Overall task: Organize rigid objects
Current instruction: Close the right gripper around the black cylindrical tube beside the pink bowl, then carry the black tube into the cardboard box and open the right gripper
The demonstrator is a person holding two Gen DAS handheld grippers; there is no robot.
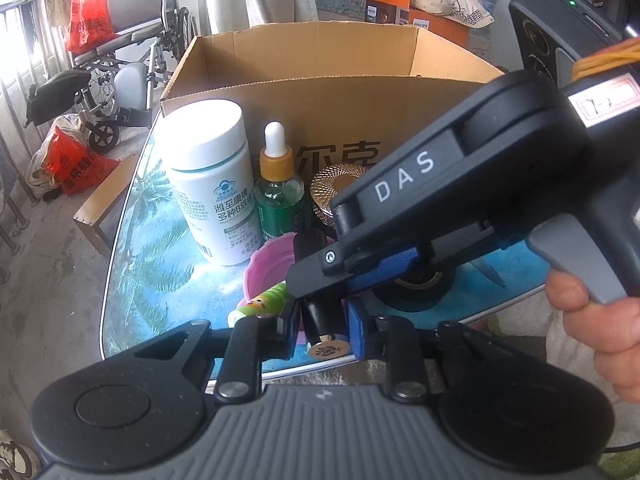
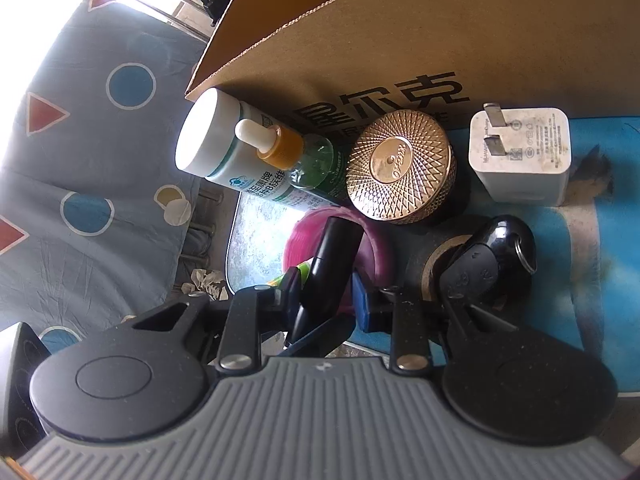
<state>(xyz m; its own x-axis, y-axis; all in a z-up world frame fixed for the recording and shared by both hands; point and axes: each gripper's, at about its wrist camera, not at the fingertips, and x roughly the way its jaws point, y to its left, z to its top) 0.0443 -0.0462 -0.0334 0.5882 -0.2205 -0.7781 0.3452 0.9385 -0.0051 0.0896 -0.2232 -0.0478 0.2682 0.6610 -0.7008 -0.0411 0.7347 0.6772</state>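
Note:
A slim black tube with a gold end cap [image 1: 325, 347] is held from both sides. My left gripper [image 1: 322, 320] is shut on its lower part, with the gold end pointing toward the camera. My right gripper [image 1: 320, 256] comes in from the right, and its blue pads [image 1: 384, 266] clamp the tube's upper part. In the right wrist view the same black tube [image 2: 336, 248] stands between the fingers of my right gripper [image 2: 328, 292]. An open cardboard box [image 1: 320, 92] stands just behind the items on the table.
A white pill bottle [image 1: 212, 184], green dropper bottle [image 1: 278, 196], gold-lidded jar [image 2: 400, 164], pink cup [image 1: 272, 268], small green tube [image 1: 264, 300], black tape roll [image 1: 416, 284], white charger [image 2: 520, 156] and black key fob [image 2: 492, 264] crowd the palm-print table [image 1: 160, 260]. A hand [image 1: 592, 320] holds the right gripper.

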